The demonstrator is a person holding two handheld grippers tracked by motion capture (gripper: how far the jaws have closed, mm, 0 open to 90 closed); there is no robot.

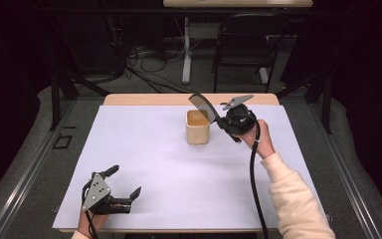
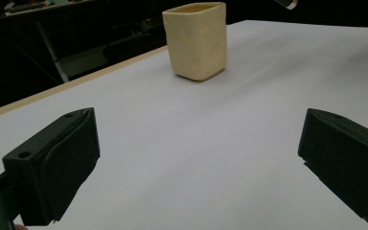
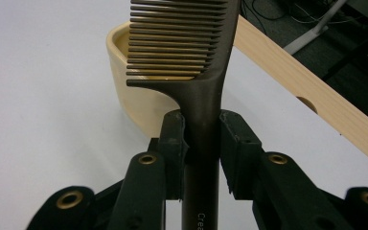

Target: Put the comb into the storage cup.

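Comb [image 3: 182, 52]: we see a dark brown wide-tooth comb clamped by its handle in the right gripper [image 3: 202, 143]; both pads press on the handle just below the teeth.
Comb position: in the high view the comb [image 1: 202, 106] hangs in the air, tilted, its toothed end over the far right rim of the cup; we cannot tell whether it touches the rim.
Comb detail: pale lettering runs along the handle near the bottom of the right gripper view, too cut off for us to read.
Right gripper: in the high view the right gripper [image 1: 227, 124] sits just right of the cup, raised off the table, jaws clenched on the comb; a person's hand in a cream sleeve holds it, and a black cable trails toward the near edge.
Cup [image 1: 198, 126]: cream, squarish, open-topped, upright on the white table cover [image 1: 154, 164], toward the far middle.
Cup from the left gripper view: the cup [image 2: 197, 39] stands well ahead of the jaws, nothing beside it.
Left gripper [image 1: 122, 183]: low at the near left corner, well apart from the cup.
Left jaws: released and spread wide, with bare white cover between them.
Table edge [image 3: 306, 81]: we note a pale wooden strip beyond the cover.
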